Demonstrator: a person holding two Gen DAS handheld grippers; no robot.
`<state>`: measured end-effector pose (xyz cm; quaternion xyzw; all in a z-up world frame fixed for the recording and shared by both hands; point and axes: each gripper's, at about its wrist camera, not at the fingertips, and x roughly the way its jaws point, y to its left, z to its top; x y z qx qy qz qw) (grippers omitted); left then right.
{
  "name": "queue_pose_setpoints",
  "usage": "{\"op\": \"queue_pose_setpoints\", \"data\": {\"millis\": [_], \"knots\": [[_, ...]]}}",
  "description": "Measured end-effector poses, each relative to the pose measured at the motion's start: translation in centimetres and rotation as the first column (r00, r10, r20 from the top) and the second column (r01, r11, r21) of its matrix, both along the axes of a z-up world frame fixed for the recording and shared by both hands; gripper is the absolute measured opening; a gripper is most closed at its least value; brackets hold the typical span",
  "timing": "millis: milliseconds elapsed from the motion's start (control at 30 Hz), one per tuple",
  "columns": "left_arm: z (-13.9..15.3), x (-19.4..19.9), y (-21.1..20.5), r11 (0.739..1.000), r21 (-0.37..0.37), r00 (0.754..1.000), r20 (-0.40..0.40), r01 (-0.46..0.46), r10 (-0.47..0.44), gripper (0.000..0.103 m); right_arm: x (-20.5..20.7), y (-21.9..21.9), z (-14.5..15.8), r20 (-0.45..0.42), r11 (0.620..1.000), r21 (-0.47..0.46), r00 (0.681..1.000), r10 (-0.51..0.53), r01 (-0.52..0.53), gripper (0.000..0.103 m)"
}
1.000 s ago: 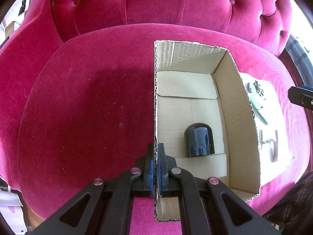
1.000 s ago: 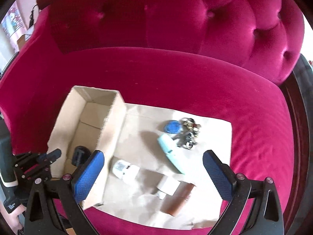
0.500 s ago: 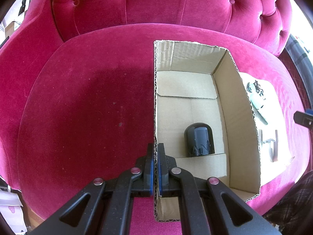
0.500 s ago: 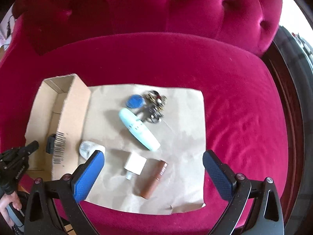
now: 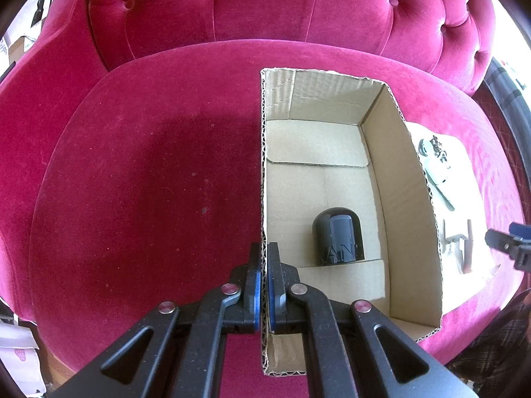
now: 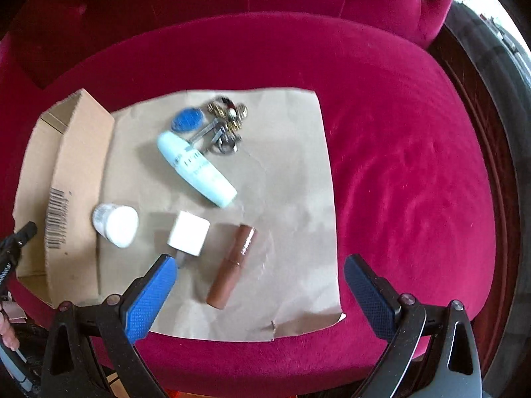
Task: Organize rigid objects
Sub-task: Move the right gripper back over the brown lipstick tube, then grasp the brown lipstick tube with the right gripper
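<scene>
My left gripper (image 5: 264,252) is shut on the left wall of an open cardboard box (image 5: 264,165) on the pink velvet seat. A black cylinder (image 5: 338,240) lies inside the box. In the right wrist view, my right gripper (image 6: 260,272) is open and empty above a brown paper sheet (image 6: 292,172). On the sheet lie a brown tube (image 6: 234,270), a white cube-capped bottle (image 6: 188,237), a white jar (image 6: 116,225), a pale blue bottle (image 6: 195,169) and a key bunch with a blue tag (image 6: 212,122). The box (image 6: 79,172) sits at the sheet's left edge.
The pink tufted backrest (image 5: 282,10) rises behind the seat. A dark wooden frame (image 6: 481,132) runs along the right side. The seat's front edge (image 6: 232,351) is just below the sheet.
My right gripper has moved right and nearer to the sheet, so the items now sit closer and more central between its fingers. My left gripper and the box have not moved.
</scene>
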<state>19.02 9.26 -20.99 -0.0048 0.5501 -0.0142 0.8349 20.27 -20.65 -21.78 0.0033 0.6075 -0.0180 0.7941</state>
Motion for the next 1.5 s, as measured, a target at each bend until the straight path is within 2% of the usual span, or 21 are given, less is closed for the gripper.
{"op": "queue_pose_setpoints", "data": {"millis": [433,833,900,967,1033,1100,1167,1200,1233,1500], "knots": [[-0.1,0.0,-0.2,1.000,0.005,1.000,0.000,0.001,-0.001,0.003,0.0,-0.7,-3.3,-0.064,1.000,-0.011,0.998,-0.026,0.025,0.103],[-0.1,0.0,-0.2,1.000,0.005,1.000,0.000,0.001,-0.001,0.003,1.7,0.2,-4.6,-0.061,1.000,-0.013,0.998,-0.027,0.026,0.101],[-0.1,0.0,-0.2,1.000,0.006,1.000,0.000,0.001,-0.001,0.003,1.9,0.6,-4.7,-0.061,1.000,-0.013,0.998,-0.021,0.020,0.097],[-0.1,0.0,-0.2,1.000,0.005,1.000,0.000,0.001,-0.001,0.003,2.0,0.6,-4.8,-0.067,1.000,-0.008,0.998,-0.014,0.013,0.083],[-0.1,0.0,-0.2,1.000,0.005,1.000,0.000,0.001,-0.001,0.003,2.0,0.9,-5.2,-0.080,1.000,0.003,0.997,-0.012,0.012,0.074],[-0.1,0.0,-0.2,1.000,0.005,1.000,0.000,0.001,-0.001,0.003,1.8,1.0,-5.2,-0.075,1.000,0.024,0.997,-0.010,0.012,0.057],[-0.2,0.0,-0.2,1.000,0.006,1.000,0.000,0.001,-0.001,0.003,1.8,1.3,-5.1,-0.067,1.000,0.026,0.998,0.001,0.001,0.026],[-0.1,0.0,-0.2,1.000,0.005,1.000,0.000,0.001,-0.001,0.003,1.9,1.6,-5.0,-0.061,1.000,0.026,0.998,0.012,-0.011,0.021],[-0.1,0.0,-0.2,1.000,0.005,1.000,0.000,0.000,0.000,0.003,1.9,1.7,-4.9,-0.055,0.999,0.029,0.998,0.015,-0.014,0.017],[-0.2,0.1,-0.2,1.000,0.006,1.000,-0.001,0.001,-0.001,0.003,1.4,2.0,-4.3,-0.023,1.000,0.017,1.000,0.015,-0.015,0.017]]}}
